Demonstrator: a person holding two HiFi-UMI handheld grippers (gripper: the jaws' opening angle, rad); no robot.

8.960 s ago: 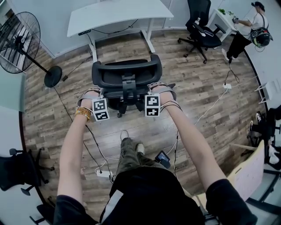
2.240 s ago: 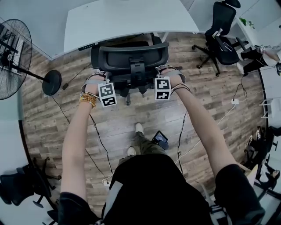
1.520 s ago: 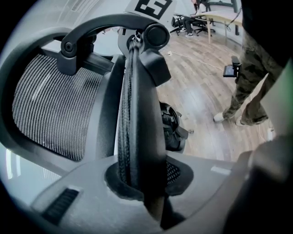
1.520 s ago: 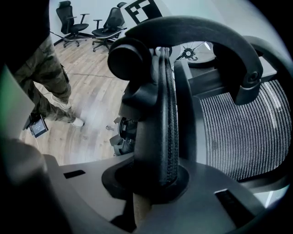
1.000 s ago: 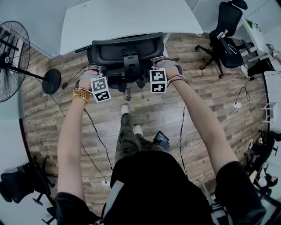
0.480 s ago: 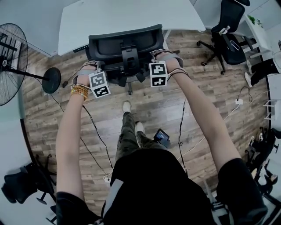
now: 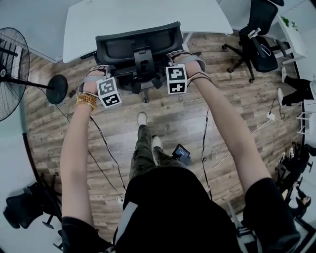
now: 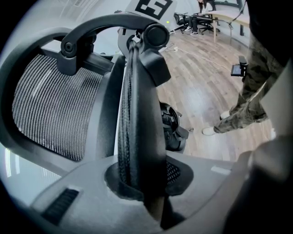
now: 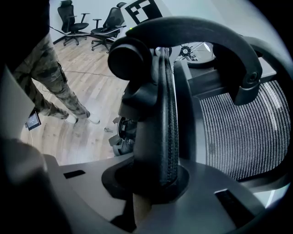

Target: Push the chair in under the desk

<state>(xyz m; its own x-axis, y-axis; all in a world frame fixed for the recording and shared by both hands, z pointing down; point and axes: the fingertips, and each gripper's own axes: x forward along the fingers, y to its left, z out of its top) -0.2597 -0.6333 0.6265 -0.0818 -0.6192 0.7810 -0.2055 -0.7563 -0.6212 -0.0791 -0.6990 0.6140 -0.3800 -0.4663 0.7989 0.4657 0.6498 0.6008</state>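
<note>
With left gripper and right gripper, pinched narrow onto the two side rims of the mesh back of the chair. Found the chair drawn up at the near edge of the white desk, seat hidden beneath the top.

Grey-brown wood-plank floor throughout. Pale plain wall along far side. Black pedestal fan with round wire cage at left, disc base on planks. Black office chair on castors at upper right, beside white side table. Thin black cables trailing over floor; white power strip at right. Soft, even light.
</note>
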